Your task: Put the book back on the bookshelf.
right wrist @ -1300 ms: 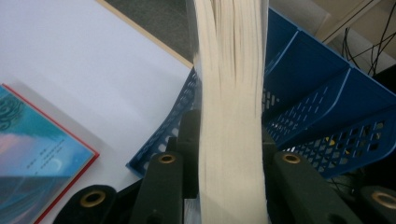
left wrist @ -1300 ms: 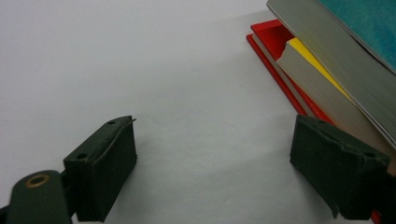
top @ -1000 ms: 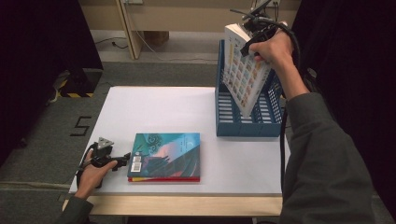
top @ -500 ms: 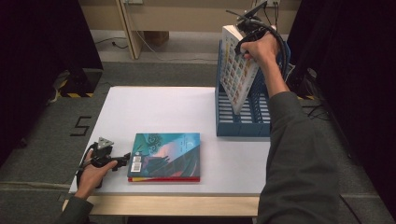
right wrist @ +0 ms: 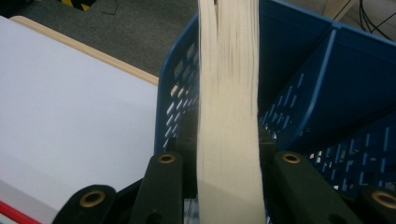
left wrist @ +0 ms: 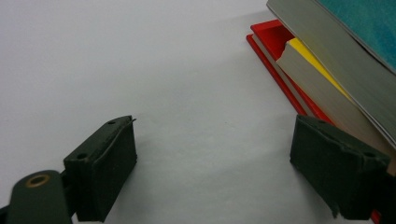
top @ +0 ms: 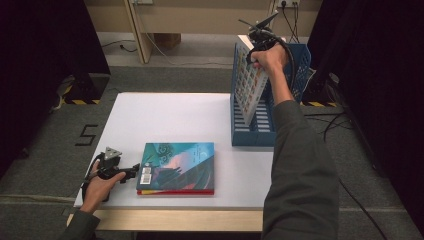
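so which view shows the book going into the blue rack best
The high view: the book, clamped by the right gripper, tilts into the left slot of the blue rack, cover showing. The right gripper view gives only its page edge between the jaws.

In the high view the hand covers most of the right gripper (top: 260, 37), hiding its jaws, and the book's (top: 248, 85) lower end is hidden inside the rack (top: 250, 135). In the right gripper view the book's page edge (right wrist: 229, 107) is blurred and runs off the top edge. In the left gripper view the stack (left wrist: 327, 60) is cut off at right, its titles unreadable.
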Motion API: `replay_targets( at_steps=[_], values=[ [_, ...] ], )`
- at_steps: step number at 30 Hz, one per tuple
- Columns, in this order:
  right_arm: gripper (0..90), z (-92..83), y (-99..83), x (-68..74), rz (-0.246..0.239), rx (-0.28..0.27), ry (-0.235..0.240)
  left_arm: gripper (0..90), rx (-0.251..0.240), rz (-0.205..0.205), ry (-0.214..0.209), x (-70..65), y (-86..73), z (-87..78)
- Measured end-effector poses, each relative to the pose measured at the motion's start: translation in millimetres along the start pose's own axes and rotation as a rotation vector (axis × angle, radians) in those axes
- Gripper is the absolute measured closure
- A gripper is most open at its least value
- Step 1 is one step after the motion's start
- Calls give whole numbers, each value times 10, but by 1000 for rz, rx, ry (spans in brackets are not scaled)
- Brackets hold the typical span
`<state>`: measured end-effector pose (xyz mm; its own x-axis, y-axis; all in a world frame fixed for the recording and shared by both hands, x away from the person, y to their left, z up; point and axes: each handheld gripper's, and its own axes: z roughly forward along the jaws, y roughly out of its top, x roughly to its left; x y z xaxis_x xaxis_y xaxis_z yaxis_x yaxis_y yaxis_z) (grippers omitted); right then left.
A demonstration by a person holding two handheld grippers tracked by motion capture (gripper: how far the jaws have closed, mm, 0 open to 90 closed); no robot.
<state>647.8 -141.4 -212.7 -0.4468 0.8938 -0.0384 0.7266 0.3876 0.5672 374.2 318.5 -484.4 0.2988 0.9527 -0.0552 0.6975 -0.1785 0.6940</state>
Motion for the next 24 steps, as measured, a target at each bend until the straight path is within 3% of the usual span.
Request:
replay_targets(
  at_steps=[7,24],
  values=[
    [733,200,-40,-63,46,-3,25,133,-2,-1,2,-3,-1,1],
    [724,390,-39,-70,63,1,40,133,-4,-1,3,-4,-1,3]
  ],
)
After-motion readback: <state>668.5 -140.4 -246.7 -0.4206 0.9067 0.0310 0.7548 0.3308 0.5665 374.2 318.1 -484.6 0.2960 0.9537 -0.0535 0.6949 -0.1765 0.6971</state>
